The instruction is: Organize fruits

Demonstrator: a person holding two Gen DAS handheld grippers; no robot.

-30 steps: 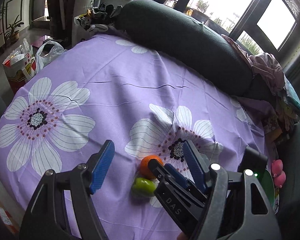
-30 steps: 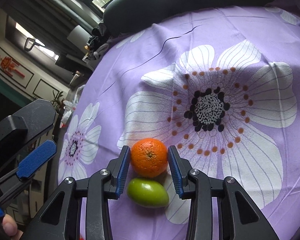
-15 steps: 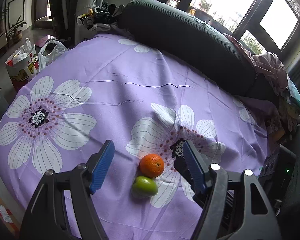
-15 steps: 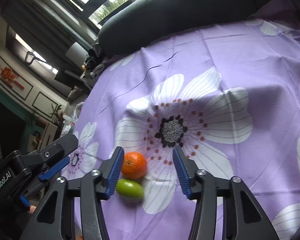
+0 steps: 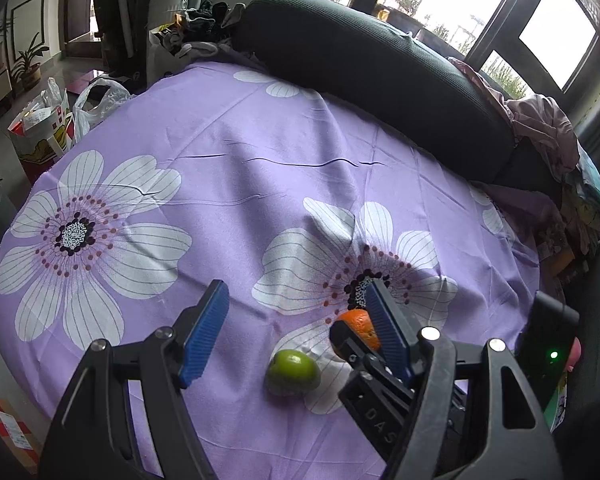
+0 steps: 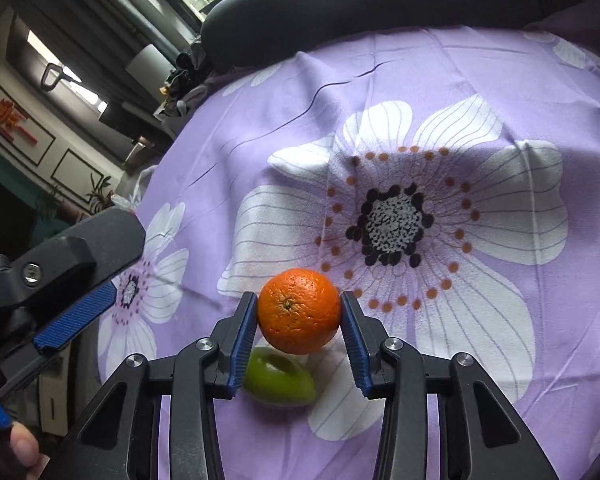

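Right gripper (image 6: 299,312) has just been closing; I see both blue pads touching the orange (image 6: 299,311), so it's clamped. Orange is round, pebbled skin, stem dimple facing the camera, above the purple flowered sheet (image 6: 520,92). Green fruit (image 6: 279,380) lies on the sheet just under it, partly hidden by the orange and one finger. Left gripper (image 5: 296,320) hangs open, nothing between its pads; its finger blocks most of the orange there.

A bright orange fruit (image 6: 299,311) and a glossy green fruit (image 6: 278,380) are lying on a lilac bedsheet (image 6: 440,80) showing big white, dark-centred flowers.
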